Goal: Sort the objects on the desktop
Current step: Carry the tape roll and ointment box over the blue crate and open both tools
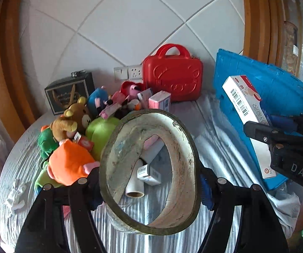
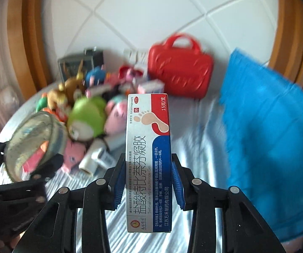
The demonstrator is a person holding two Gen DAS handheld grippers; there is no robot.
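**Both fingers loaded above the bench**

Fingers of the left gripper (image 1: 151, 186) pinch a worn tape roll (image 1: 149, 172) by its rim, held above the striped bench (image 1: 218, 147). The right gripper (image 2: 148, 184) clamps a medicine box (image 2: 148, 158) upright between blue pads (image 2: 117, 181). Plush toys (image 1: 75, 126) crowd the bench's left side, near a red case (image 1: 172, 78); a blue bin (image 1: 277, 97) sits at right.

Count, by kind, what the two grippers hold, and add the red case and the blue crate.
Tape roll: 1
Medicine box: 1
Red case: 1
Blue crate: 1
Total: 4
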